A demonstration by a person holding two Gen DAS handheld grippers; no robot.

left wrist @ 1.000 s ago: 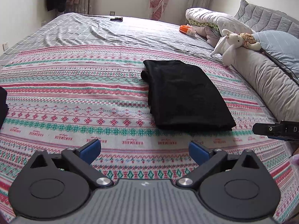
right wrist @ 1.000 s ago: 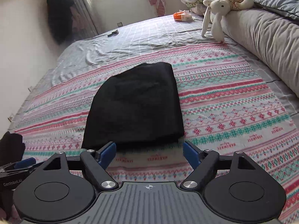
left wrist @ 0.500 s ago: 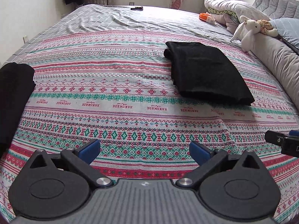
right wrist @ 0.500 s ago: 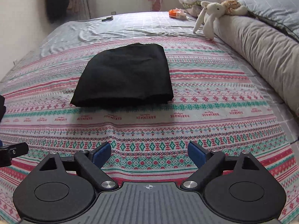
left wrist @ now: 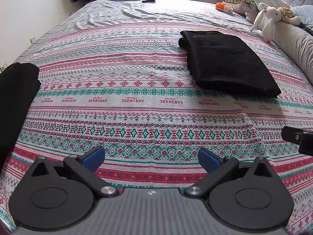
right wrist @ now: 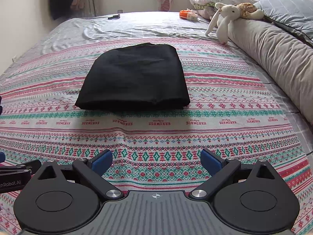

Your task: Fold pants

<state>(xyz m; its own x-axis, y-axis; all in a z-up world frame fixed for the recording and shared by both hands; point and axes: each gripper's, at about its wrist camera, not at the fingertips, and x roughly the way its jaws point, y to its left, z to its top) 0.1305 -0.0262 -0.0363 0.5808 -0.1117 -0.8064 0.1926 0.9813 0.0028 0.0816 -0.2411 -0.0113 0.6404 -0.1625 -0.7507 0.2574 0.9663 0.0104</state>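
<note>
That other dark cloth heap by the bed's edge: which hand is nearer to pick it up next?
Probably the left. The unfolded black garment lies at the far left of the left gripper, whose jaws are open and empty. The right gripper, opening and empty, faces the folded black pants.

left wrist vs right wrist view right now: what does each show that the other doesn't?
Left wrist only: a second dark garment at the bed's left edge, and the left gripper, open and empty.

Right wrist only: the right gripper, its jaws opening with nothing between them, and a cable along the long pillow.

Both: the folded pants on the patterned blanket, the plush rabbit, the orange pack, and the remote at the far end.
</note>
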